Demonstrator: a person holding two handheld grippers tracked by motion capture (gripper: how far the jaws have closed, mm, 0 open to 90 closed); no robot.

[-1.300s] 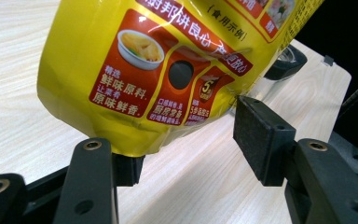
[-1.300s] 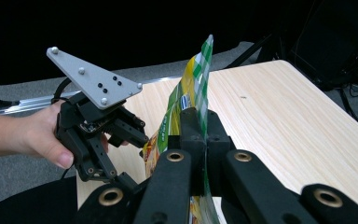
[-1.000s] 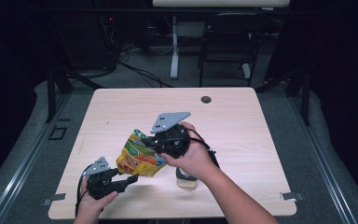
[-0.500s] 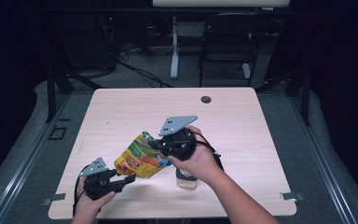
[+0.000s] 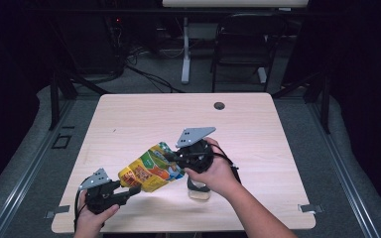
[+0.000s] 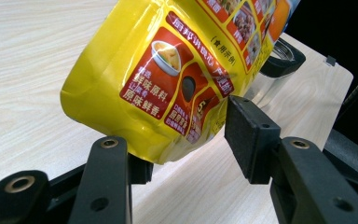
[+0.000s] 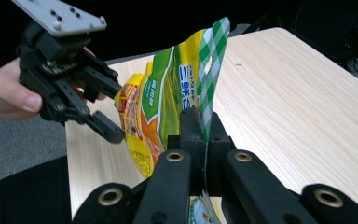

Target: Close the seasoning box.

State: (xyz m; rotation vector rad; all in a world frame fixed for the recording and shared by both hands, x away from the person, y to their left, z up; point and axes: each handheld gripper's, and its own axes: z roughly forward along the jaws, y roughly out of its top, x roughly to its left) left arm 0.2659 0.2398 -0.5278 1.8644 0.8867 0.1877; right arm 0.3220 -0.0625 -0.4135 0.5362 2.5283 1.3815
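In the high view, the right hand (image 5: 213,171) and right gripper (image 5: 176,157) cover most of the glass jar (image 5: 199,191) at lower centre, so its contents cannot be told. The left gripper view cuts the yellow pouch (image 6: 168,79) off at the top edge (its small print is unreadable), and the pouch hides most of the jar there.

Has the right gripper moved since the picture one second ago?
Yes. In the high view the right gripper has moved away from the round hole in the table, toward the near edge and slightly rightward, carrying the yellow pouch.
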